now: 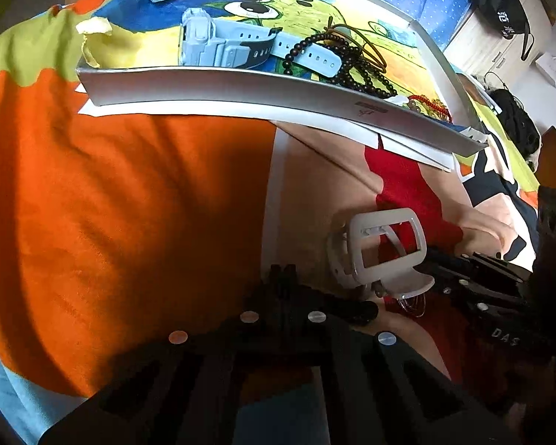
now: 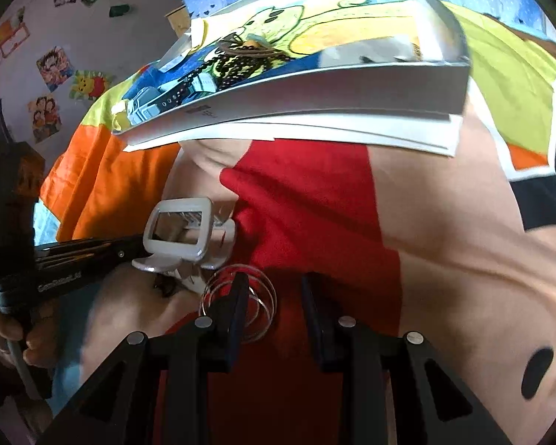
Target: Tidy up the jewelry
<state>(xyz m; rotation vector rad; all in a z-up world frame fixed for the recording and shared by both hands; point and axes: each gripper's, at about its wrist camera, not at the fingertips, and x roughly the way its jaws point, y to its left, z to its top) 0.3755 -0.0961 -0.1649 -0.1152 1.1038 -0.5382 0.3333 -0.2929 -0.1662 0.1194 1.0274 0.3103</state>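
Note:
A shallow white box lid (image 1: 218, 87) lies on a cartoon-print bedspread; it also shows in the right wrist view (image 2: 315, 89). In it are a pale blue watch (image 1: 218, 42), dark bead strings (image 1: 352, 63), brown cord loops (image 1: 367, 46) and a red bead bracelet (image 1: 432, 105). My right gripper (image 1: 432, 259) is shut on a white hair claw clip (image 1: 383, 248), which also shows in the right wrist view (image 2: 185, 235). My left gripper (image 2: 274, 296) is open, its left finger over thin clear bangles (image 2: 241, 300) on the red cloth.
The bedspread (image 1: 129, 204) has orange, red, beige and green patches. A black bag (image 1: 500, 3) hangs on a cabinet at the far right. Posters (image 2: 55, 66) cover the wall at left. A dark bundle (image 1: 519, 122) lies beyond the lid.

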